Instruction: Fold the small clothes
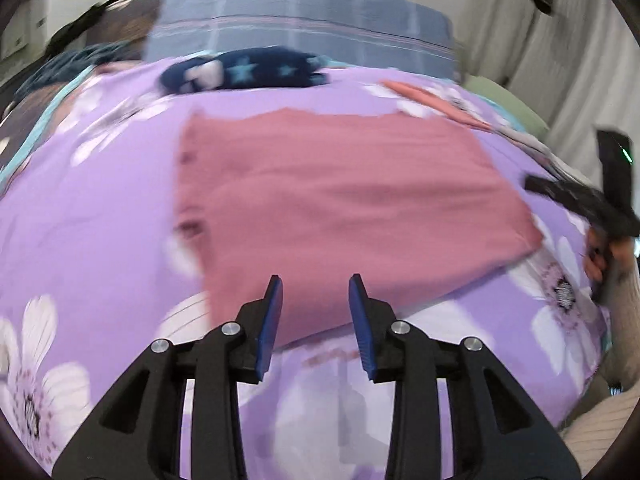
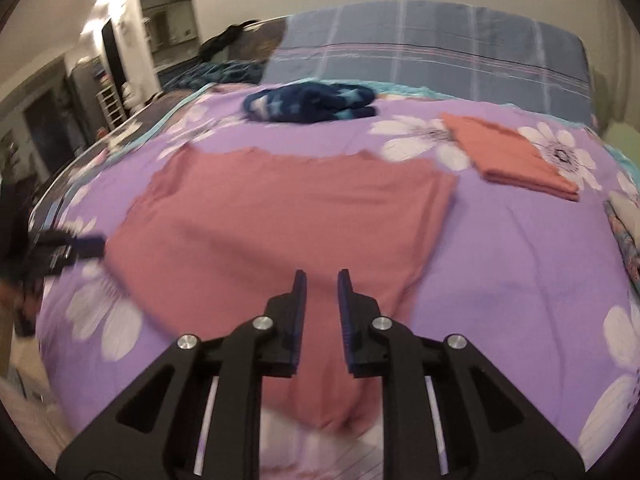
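Note:
A dusty-pink garment (image 1: 336,196) lies flat, partly folded, on the purple flowered bedspread (image 1: 100,208). It also shows in the right wrist view (image 2: 280,224). My left gripper (image 1: 316,292) is open and empty, hovering over the garment's near edge. My right gripper (image 2: 322,284) is open with a narrow gap, empty, above the garment's near end. The right gripper appears at the right edge of the left wrist view (image 1: 580,196); the left gripper appears at the left edge of the right wrist view (image 2: 76,248).
A folded orange-pink garment (image 2: 516,156) lies at the back right. A dark blue star-patterned garment (image 2: 312,102) lies crumpled at the back. A blue plaid pillow (image 2: 440,48) stands behind it. Patterned cloth (image 2: 624,236) lies at the right edge.

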### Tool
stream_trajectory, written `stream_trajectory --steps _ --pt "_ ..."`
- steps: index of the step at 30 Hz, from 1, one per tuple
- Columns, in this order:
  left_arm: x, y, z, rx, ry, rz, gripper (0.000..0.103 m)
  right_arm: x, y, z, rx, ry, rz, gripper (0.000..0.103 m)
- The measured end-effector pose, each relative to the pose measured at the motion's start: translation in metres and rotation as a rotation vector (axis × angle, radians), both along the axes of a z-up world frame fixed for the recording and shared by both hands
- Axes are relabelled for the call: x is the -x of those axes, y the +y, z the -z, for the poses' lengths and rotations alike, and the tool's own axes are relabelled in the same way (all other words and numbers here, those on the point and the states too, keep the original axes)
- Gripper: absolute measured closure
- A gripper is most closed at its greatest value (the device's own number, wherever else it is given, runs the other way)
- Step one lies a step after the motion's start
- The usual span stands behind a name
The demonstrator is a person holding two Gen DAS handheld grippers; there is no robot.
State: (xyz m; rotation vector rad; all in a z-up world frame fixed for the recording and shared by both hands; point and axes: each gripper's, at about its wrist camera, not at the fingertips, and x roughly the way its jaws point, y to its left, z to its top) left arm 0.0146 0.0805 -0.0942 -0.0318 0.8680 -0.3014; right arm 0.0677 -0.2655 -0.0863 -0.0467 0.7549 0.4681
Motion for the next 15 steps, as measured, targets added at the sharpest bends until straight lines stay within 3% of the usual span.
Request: stream_trajectory --steps 3,10,11,12,15 --pt "-0.001 0.011 0.013 -0.04 0.026 -0.048 0.069 0.016 0.013 0.014 0.012 0.037 -0.001 0.085" --pt "0.002 0.024 0.029 0.011 0.033 -0.024 0.069 0.021 0.016 0.05 0.1 0.138 0.119 0.08" --pt "0.004 0.026 0.028 0.016 0.025 -0.012 0.094 0.022 0.015 0.05 0.089 0.137 0.125 0.08" --pt "0.003 0.03 0.029 0.024 0.024 -0.001 0.1 0.023 0.015 0.049 0.091 0.139 0.13 0.08" --pt "0.008 0.038 0.026 0.006 0.021 -0.01 0.1 0.025 0.017 0.049 0.117 0.136 0.138 0.078"
